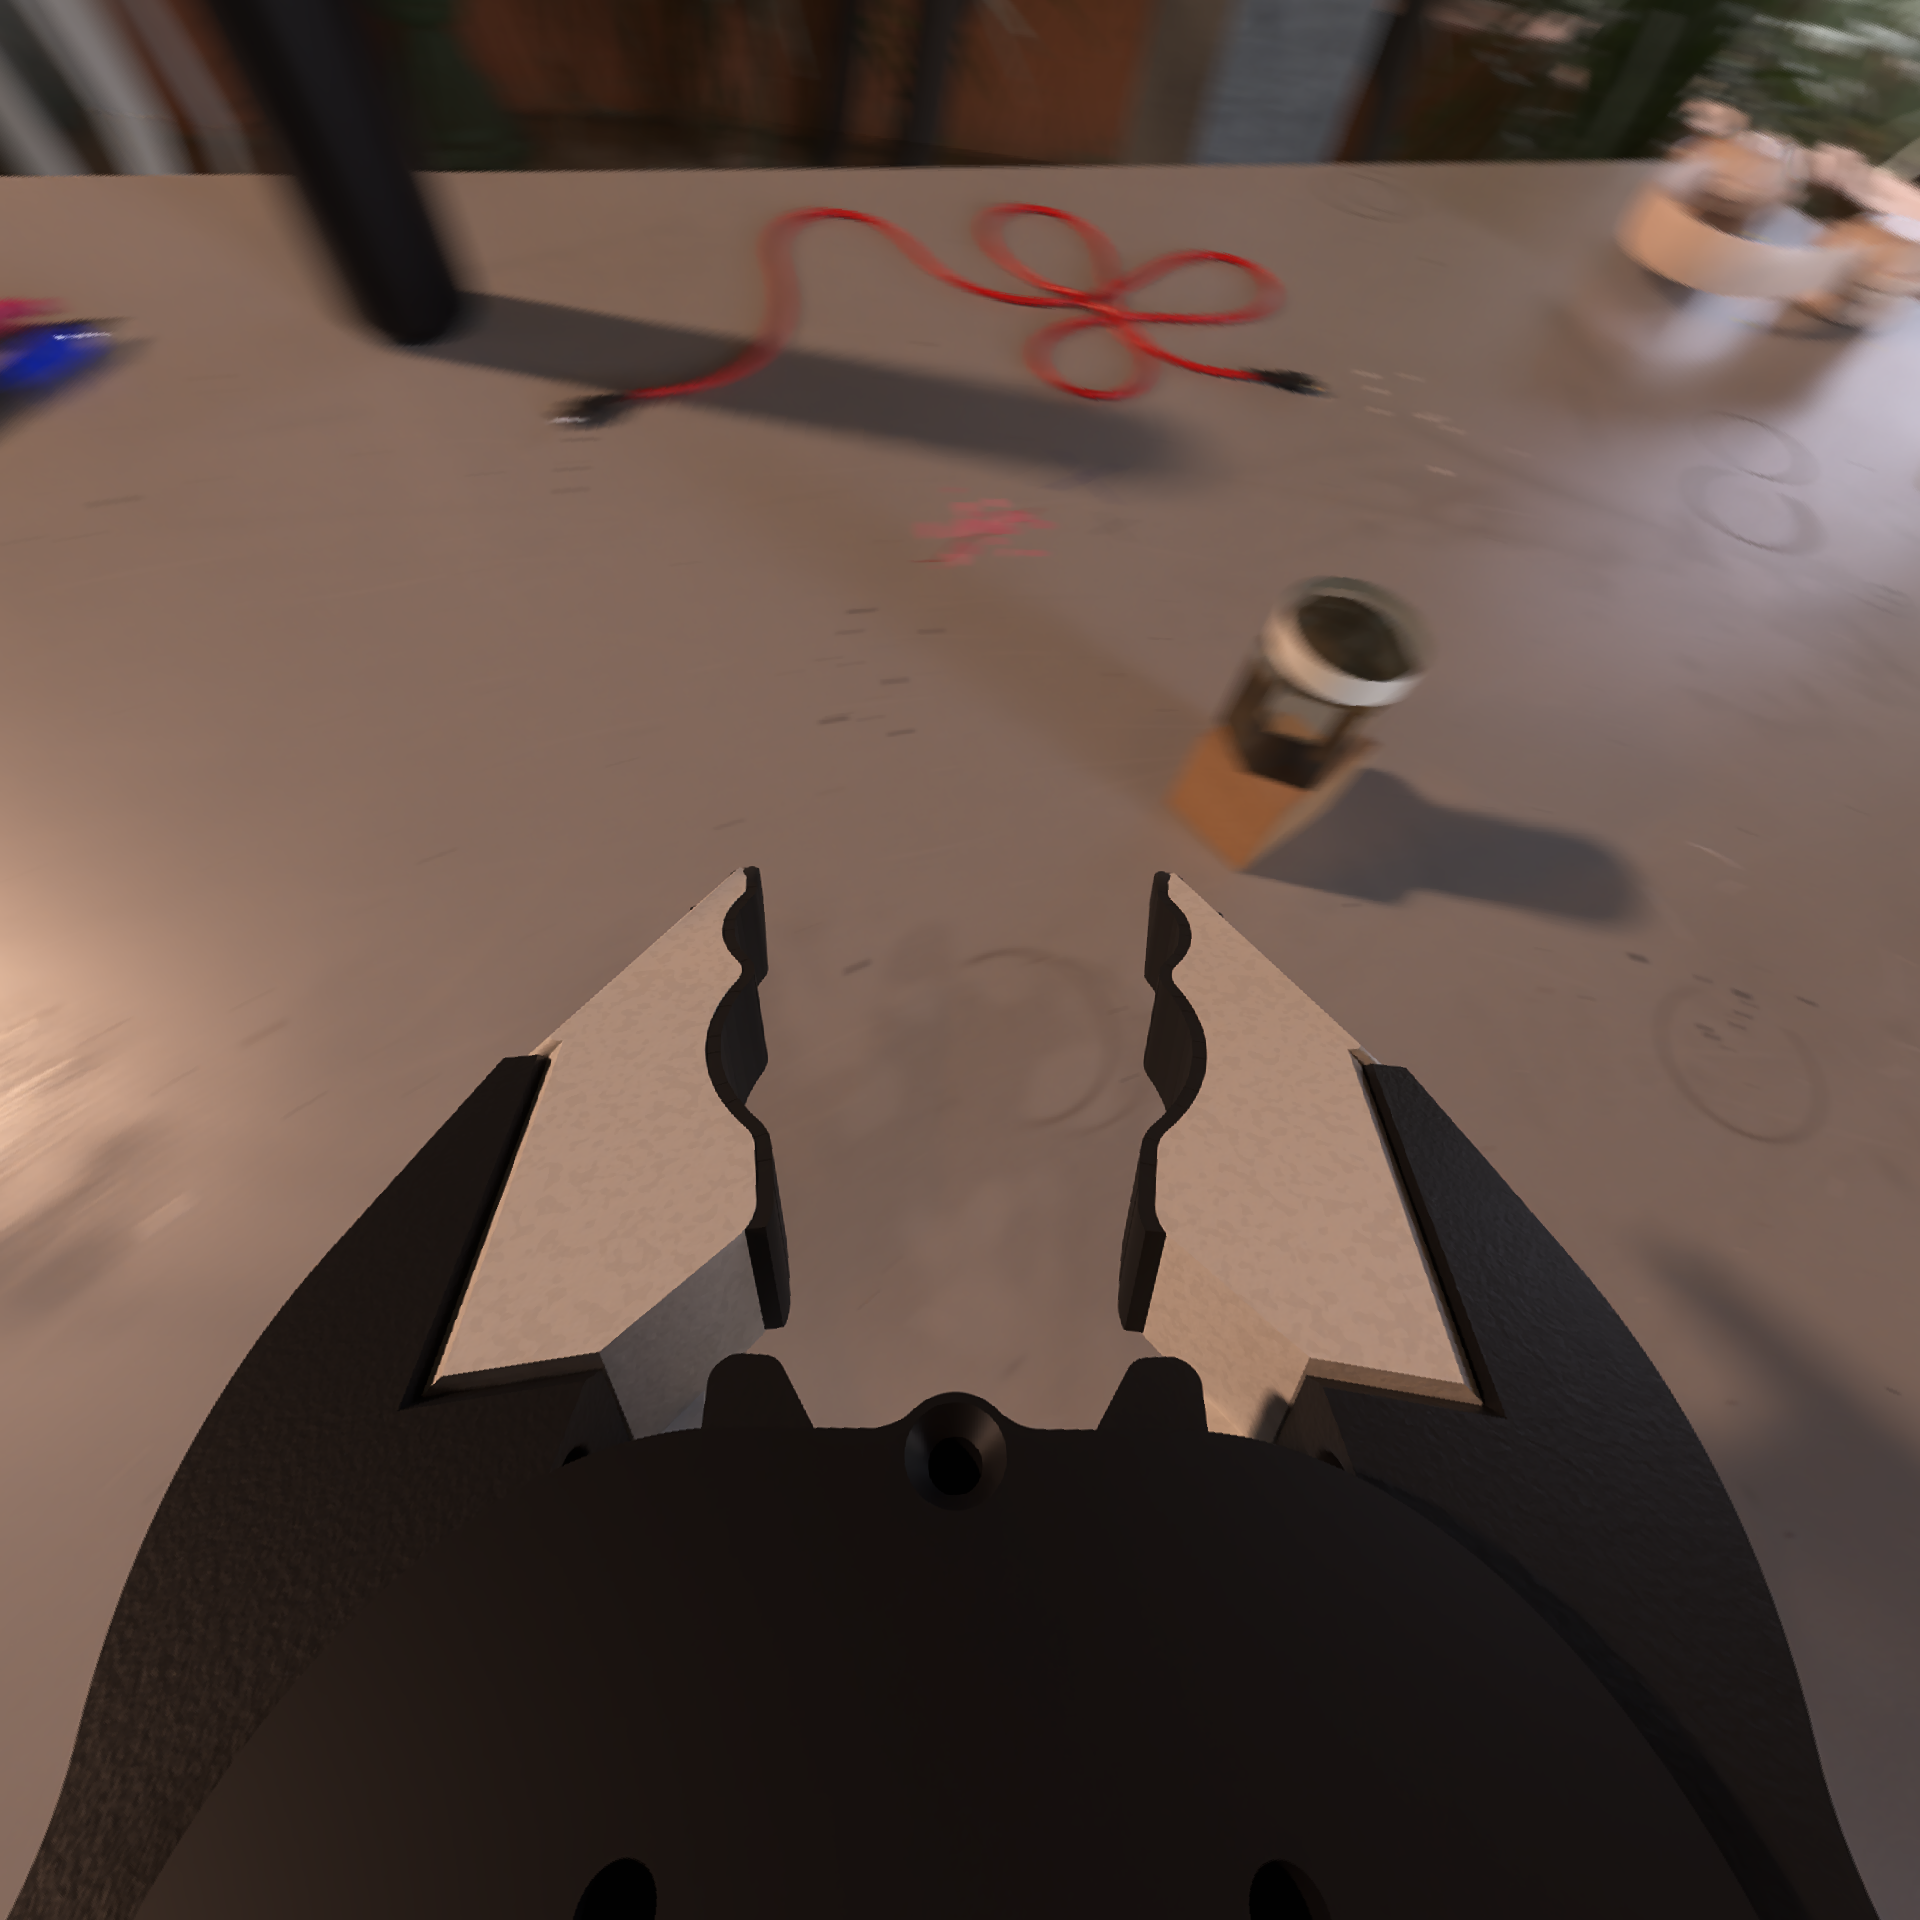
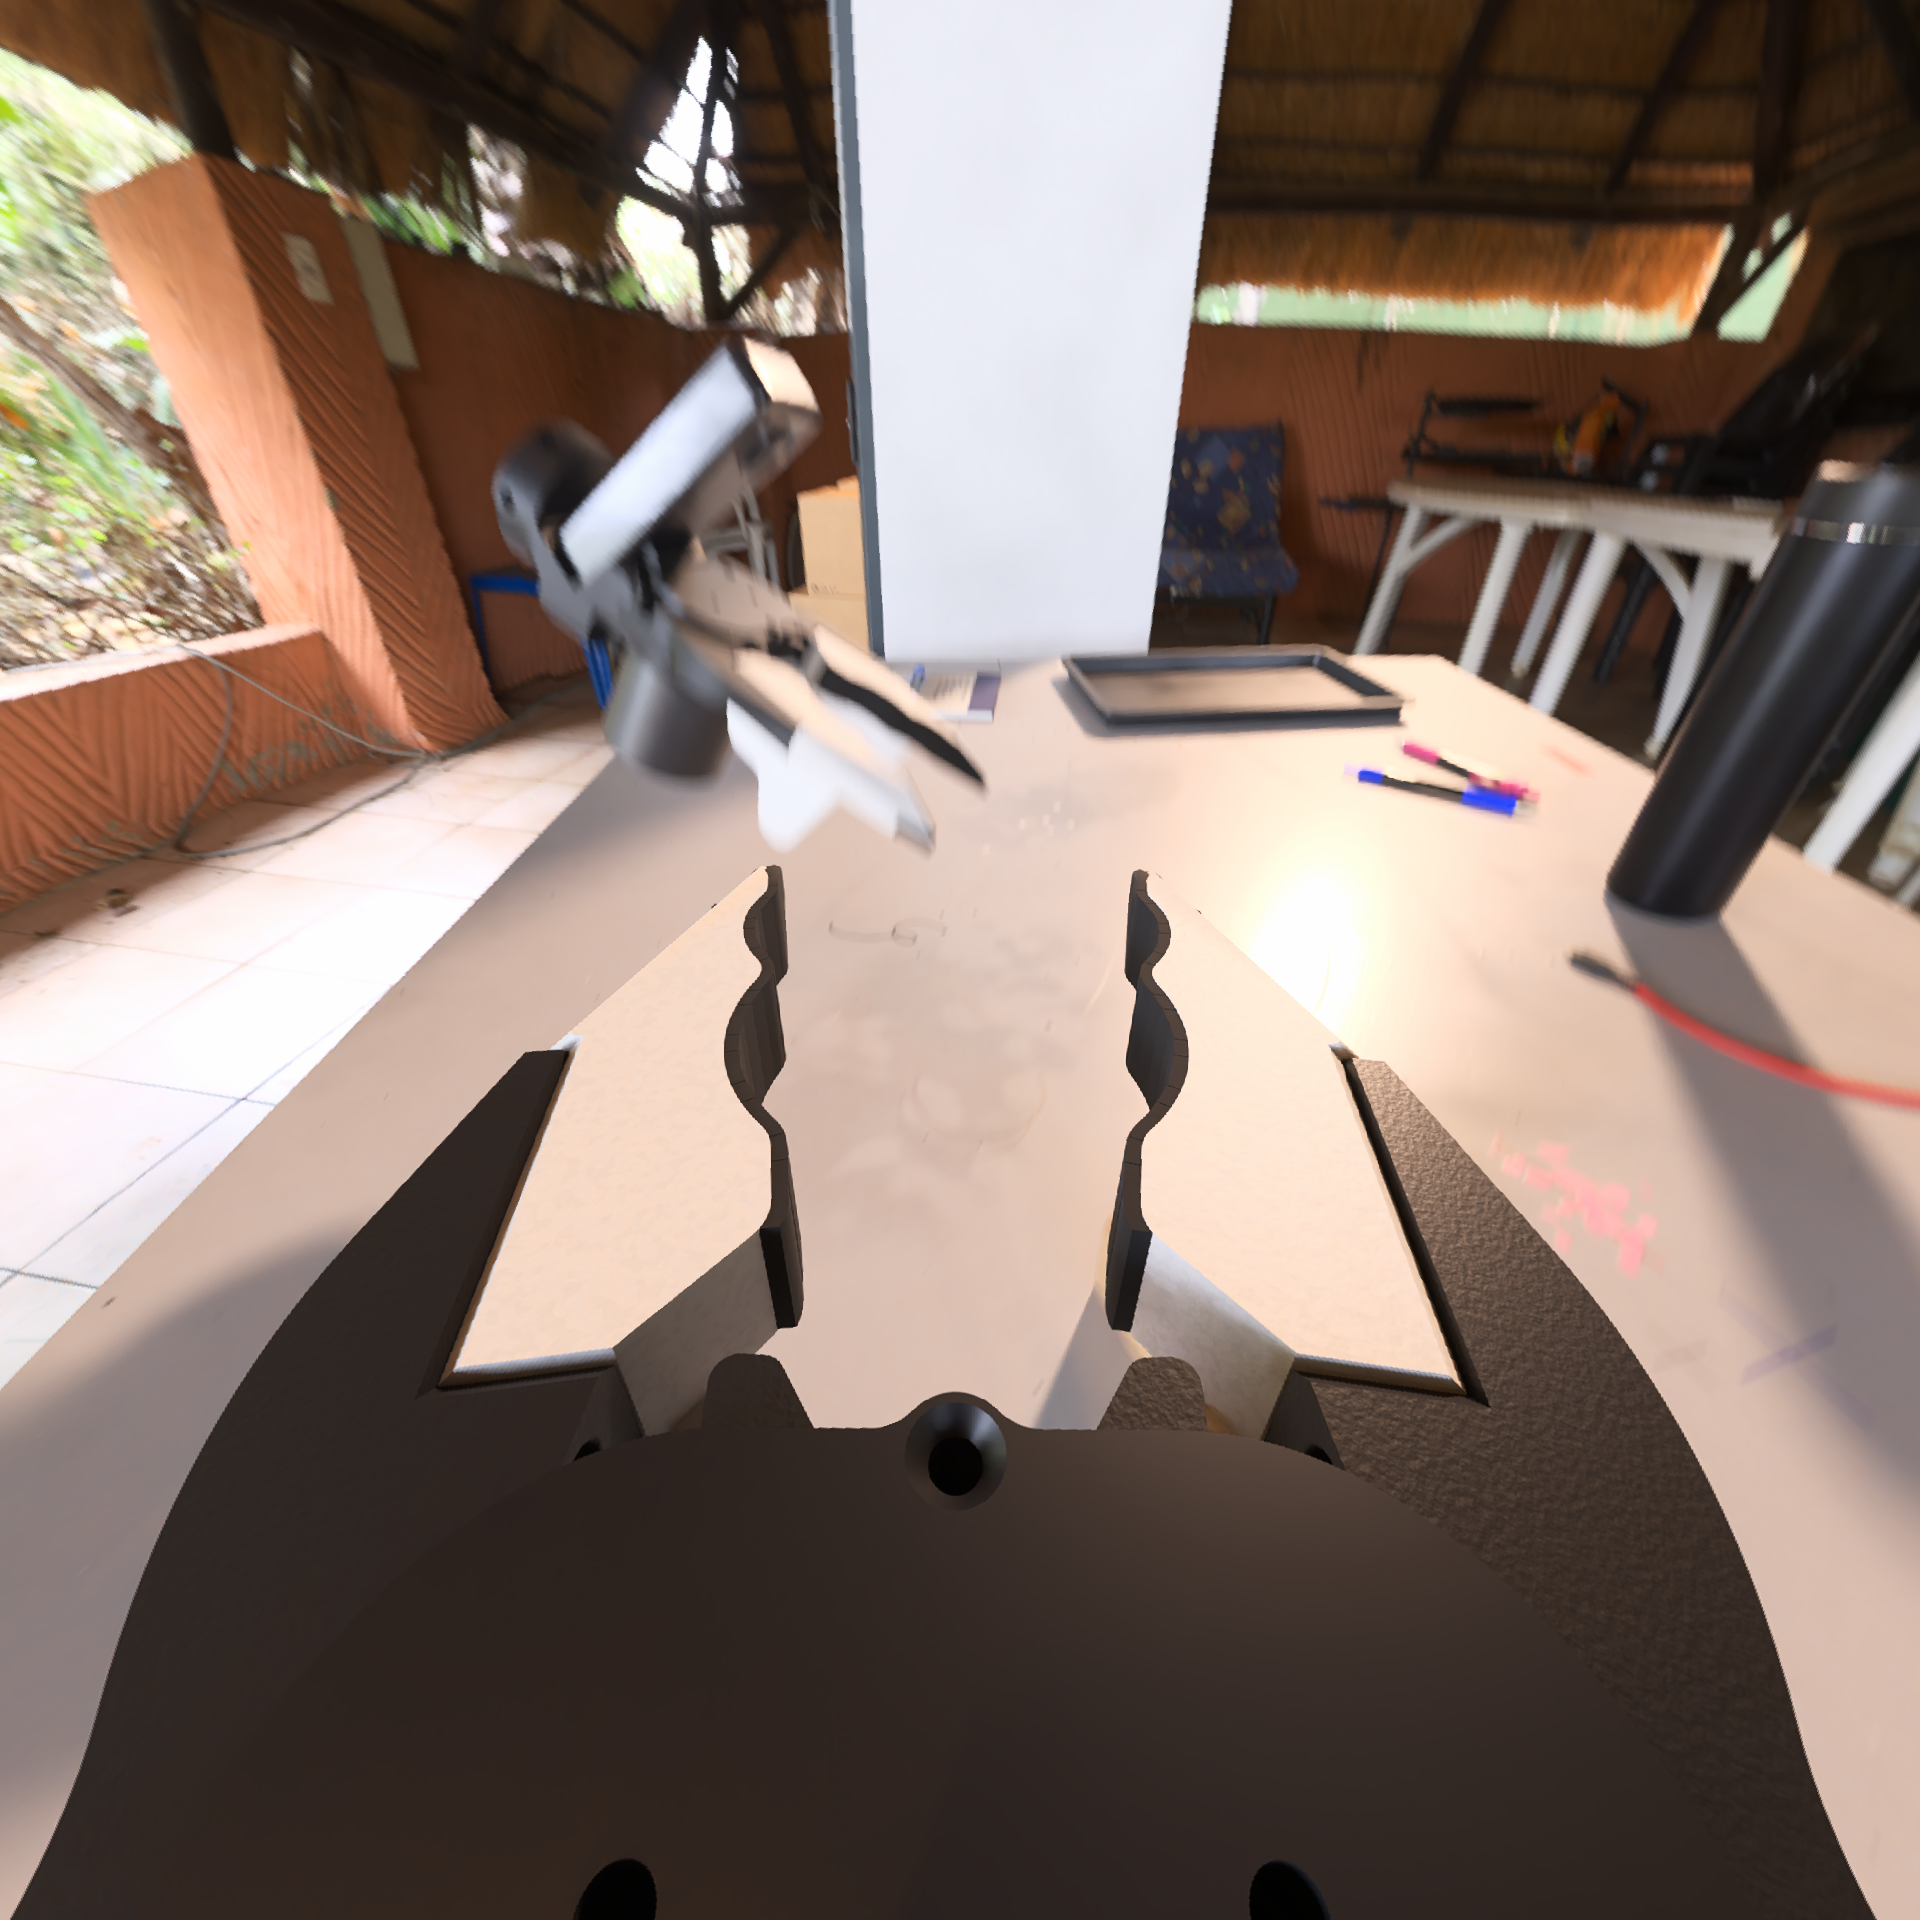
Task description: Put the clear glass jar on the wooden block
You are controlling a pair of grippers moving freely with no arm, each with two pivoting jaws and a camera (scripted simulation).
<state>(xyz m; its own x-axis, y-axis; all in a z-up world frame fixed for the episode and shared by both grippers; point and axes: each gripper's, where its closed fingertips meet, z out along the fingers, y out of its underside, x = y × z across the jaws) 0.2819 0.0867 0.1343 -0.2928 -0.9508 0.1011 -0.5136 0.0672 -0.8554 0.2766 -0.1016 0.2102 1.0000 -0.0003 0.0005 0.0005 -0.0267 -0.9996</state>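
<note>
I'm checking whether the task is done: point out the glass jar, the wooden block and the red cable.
glass jar (image 1: pixel 1311 694): left wrist view, on its side wall.
wooden block (image 1: pixel 1242 805): left wrist view, bare top face.
red cable (image 1: pixel 1148 296): left wrist view, looped middle.

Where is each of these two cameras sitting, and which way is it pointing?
Left wrist view: sits on the left tongs, looking down over the table at the glass jar standing on the wooden block; own open fingers show.
Right wrist view: sits on the right tongs, looking along the table toward a white pillar; own open fingers show, the left tongs farther off.
Shared: red cable, black cylinder.
</note>
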